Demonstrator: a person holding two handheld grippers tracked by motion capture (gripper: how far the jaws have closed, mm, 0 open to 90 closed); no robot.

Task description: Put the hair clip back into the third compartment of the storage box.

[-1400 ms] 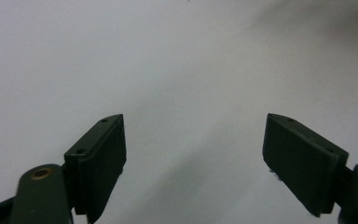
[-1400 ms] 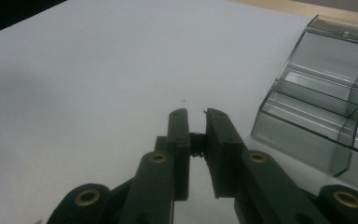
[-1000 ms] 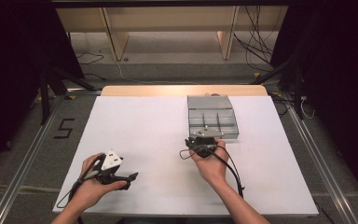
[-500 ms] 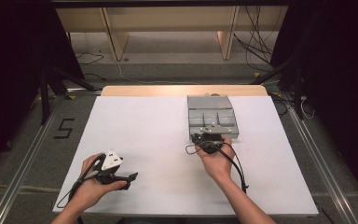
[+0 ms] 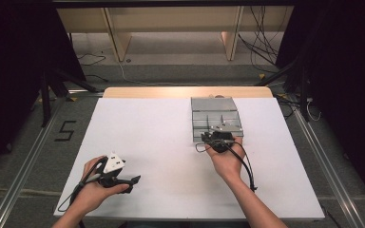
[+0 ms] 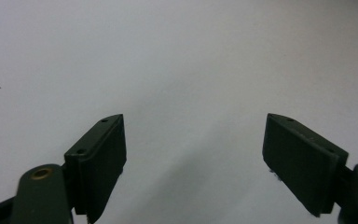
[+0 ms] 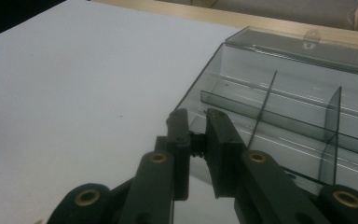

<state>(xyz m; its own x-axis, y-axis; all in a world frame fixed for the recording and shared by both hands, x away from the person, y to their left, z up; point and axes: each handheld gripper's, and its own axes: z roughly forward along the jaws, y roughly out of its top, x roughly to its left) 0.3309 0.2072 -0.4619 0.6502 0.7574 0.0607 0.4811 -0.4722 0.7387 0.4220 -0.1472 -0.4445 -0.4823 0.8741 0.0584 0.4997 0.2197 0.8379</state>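
Note:
A clear grey compartment box [image 5: 216, 105] lies open on the white table [image 5: 152, 128], right of the middle. In the high view, my right gripper [image 5: 217, 135] sits at the box's near edge. Seen from the right gripper view, the right gripper [image 7: 196, 116] is shut on a small black screw [image 7: 196, 145], with its tips over the near left corner of the box [image 7: 298, 95]. The box's dividers show, and the compartments look bare. Down at the table's near left, my left gripper [image 5: 132, 180] is held low. In its own view the left gripper [image 6: 193, 135] stands open with nothing between the jaws.
A wooden strip [image 5: 185, 92] runs along the table's far edge, with shelving legs and cables on the floor beyond. A cable [image 5: 247, 166] trails from the right gripper over the wrist. A "5" [image 5: 65, 130] is marked on the floor at the left.
My right gripper has moved away from me and a little right, up to the box's near edge. The left gripper has stayed put.

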